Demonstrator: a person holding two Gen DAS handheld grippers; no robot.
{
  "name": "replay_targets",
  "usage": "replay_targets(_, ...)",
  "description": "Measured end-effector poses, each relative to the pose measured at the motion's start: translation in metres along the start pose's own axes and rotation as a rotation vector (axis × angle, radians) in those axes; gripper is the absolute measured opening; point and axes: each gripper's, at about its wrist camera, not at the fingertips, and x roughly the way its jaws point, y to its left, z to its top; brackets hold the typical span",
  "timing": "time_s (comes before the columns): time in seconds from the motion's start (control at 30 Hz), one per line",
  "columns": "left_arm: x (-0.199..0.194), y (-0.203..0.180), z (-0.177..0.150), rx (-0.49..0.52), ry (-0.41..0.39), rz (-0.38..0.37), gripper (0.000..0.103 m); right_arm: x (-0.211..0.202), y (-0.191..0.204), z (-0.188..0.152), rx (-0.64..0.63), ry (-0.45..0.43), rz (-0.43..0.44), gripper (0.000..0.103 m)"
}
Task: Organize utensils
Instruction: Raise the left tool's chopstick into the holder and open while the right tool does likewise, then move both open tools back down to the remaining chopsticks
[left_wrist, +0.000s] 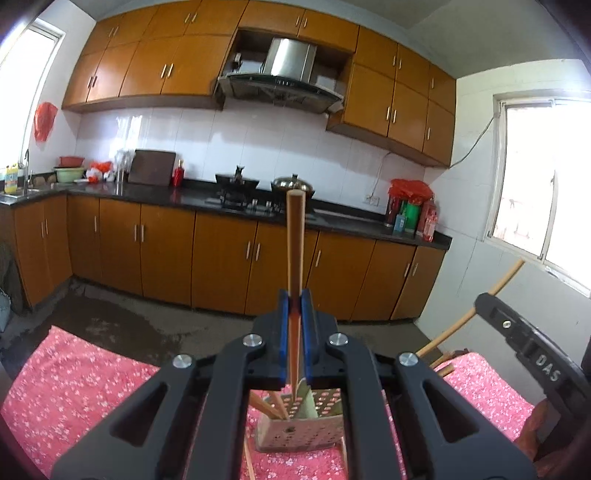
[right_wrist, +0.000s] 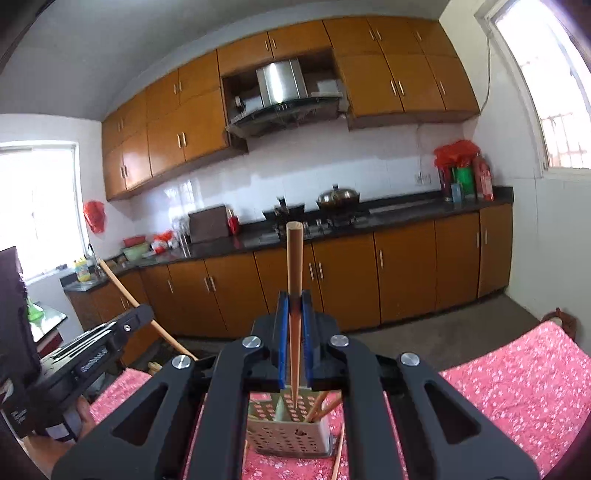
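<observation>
Left gripper (left_wrist: 295, 295) and right gripper (right_wrist: 294, 297) each clamped on a chopstick (left_wrist: 295, 236)

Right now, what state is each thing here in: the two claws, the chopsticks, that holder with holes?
Left claw: shut on a chopstick.
Left chopstick: clamped, tip aimed at the holder.
Right claw: shut on a chopstick.
Right chopstick: clamped likewise.
Perforated holder: upright on the floral cloth, a few chopsticks already inside.
Wok lid: on.
</observation>
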Motion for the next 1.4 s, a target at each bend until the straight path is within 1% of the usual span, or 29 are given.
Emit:
replay_targets(0.1, 0.012, 0.005, -0.009, -0.002, 0.028, 0.009, 0.008, 0.011, -0.003, -0.010, 0.005, 0.050, 0.003, 0.008)
replay_targets(0.2, 0.019, 0.012, -0.014, -0.031, 0.048, -0.001, 0.009, 0.015, -0.006, -0.017, 0.009, 0.088, 0.010, 0.008)
replay_targets(0.23, 0.020, 0.014, -0.014, -0.037, 0.048, -0.003, 0.012, 0.015, -0.006, -0.017, 0.010, 0.098, 0.016, 0.009)
replay_targets(0.27, 0.019, 0.014, -0.014, -0.036, 0.047, -0.005, 0.014, 0.015, -0.007, -0.017, 0.010, 0.105, 0.018, 0.012)
replay_targets(0.3, 0.018, 0.015, -0.012, -0.032, 0.045, -0.002, 0.018, 0.015, -0.007, -0.016, 0.011, 0.106, 0.014, 0.015)
replay_targets(0.33, 0.016, 0.015, -0.012, -0.028, 0.041, -0.002, 0.021, 0.014, -0.008, -0.015, 0.011, 0.104, 0.012, 0.025)
replay_targets(0.37, 0.014, 0.015, -0.012, -0.025, 0.037, -0.002, 0.022, 0.012, -0.007, -0.014, 0.008, 0.097, 0.010, 0.033)
replay_targets(0.43, 0.009, 0.016, -0.010, -0.022, 0.027, 0.001, 0.027, 0.005, -0.007, -0.010, 0.002, 0.083, 0.007, 0.033)
replay_targets(0.6, -0.007, 0.022, -0.001, -0.030, 0.031, 0.032, 0.030, -0.016, -0.015, -0.004, 0.008, 0.066, -0.021, 0.033)
replay_targets(0.67, -0.017, 0.028, -0.001, -0.022, 0.037, 0.059, 0.032, -0.026, -0.022, -0.008, 0.003, 0.073, -0.040, 0.033)
replay_targets(0.73, -0.029, 0.036, -0.005, -0.017, 0.044, 0.082, 0.037, -0.034, -0.029, -0.015, 0.002, 0.092, -0.063, 0.034)
replay_targets(0.87, -0.053, 0.063, -0.026, -0.027, 0.078, 0.148, 0.041, -0.041, -0.051, -0.051, 0.022, 0.184, -0.115, 0.035)
replay_targets(0.93, -0.059, 0.078, -0.050, -0.031, 0.114, 0.195, 0.043, -0.035, -0.059, -0.077, 0.047, 0.260, -0.112, 0.035)
replay_targets(1.0, -0.058, 0.088, -0.074, -0.019, 0.163, 0.230, 0.044, -0.023, -0.061, -0.114, 0.064, 0.363, -0.102, 0.035)
replay_targets(1.1, -0.048, 0.100, -0.122, 0.003, 0.263, 0.278, 0.044, -0.005, -0.053, -0.166, 0.083, 0.509, -0.047, 0.034)
replay_targets(1.13, -0.046, 0.102, -0.133, 0.001, 0.284, 0.281, 0.044, 0.001, -0.049, -0.182, 0.085, 0.553, -0.037, 0.033)
replay_targets(1.2, -0.039, 0.107, -0.157, -0.010, 0.345, 0.284, 0.044, 0.008, -0.040, -0.206, 0.070, 0.609, -0.035, 0.032)
replay_targets(1.27, -0.032, 0.108, -0.175, -0.036, 0.403, 0.266, 0.044, 0.015, -0.033, -0.218, 0.060, 0.637, -0.035, 0.032)
replay_targets(1.4, -0.023, 0.104, -0.196, -0.056, 0.458, 0.228, 0.044, 0.026, -0.026, -0.231, 0.007, 0.658, -0.063, 0.032)
